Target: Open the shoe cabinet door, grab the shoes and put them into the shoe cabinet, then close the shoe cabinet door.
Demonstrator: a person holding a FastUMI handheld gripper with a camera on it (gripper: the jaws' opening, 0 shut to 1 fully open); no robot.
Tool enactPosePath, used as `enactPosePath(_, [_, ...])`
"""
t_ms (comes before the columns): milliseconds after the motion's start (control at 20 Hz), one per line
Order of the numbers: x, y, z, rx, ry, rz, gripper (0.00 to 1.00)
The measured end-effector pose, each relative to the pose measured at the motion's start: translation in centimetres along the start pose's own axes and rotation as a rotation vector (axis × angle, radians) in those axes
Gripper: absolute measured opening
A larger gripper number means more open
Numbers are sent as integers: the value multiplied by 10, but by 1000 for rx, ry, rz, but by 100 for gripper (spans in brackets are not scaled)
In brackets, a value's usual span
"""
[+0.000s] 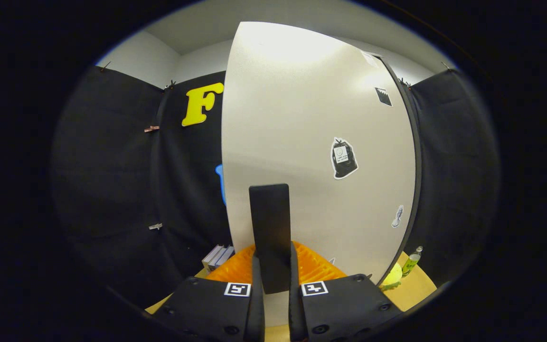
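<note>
Shoe cabinet door (302,142): white panel with dark edge trim, several stickers on its face, standing directly ahead of the tool (276,289). A black flat handle (269,232) projects from the door; the tool's two fingers are closed on it, one pressing each side. An orange ribbed basket (316,268) sits beneath on the tabletop (413,287); contents cannot be told.

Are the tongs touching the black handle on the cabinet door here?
Touching. The gripper view shows both fingers of the tongs pressed against the sides of the black handle on the white cabinet door, with no gap.
</note>
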State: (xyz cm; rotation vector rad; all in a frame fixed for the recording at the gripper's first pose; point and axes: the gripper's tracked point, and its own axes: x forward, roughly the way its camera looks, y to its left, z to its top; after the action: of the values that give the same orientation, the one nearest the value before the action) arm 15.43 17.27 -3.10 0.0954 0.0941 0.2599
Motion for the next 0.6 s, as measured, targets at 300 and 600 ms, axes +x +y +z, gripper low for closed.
enactPosePath(300, [-45, -20, 1, 10, -9, 32, 24])
enactPosePath(600, [-84, -52, 3, 4, -13, 32, 23])
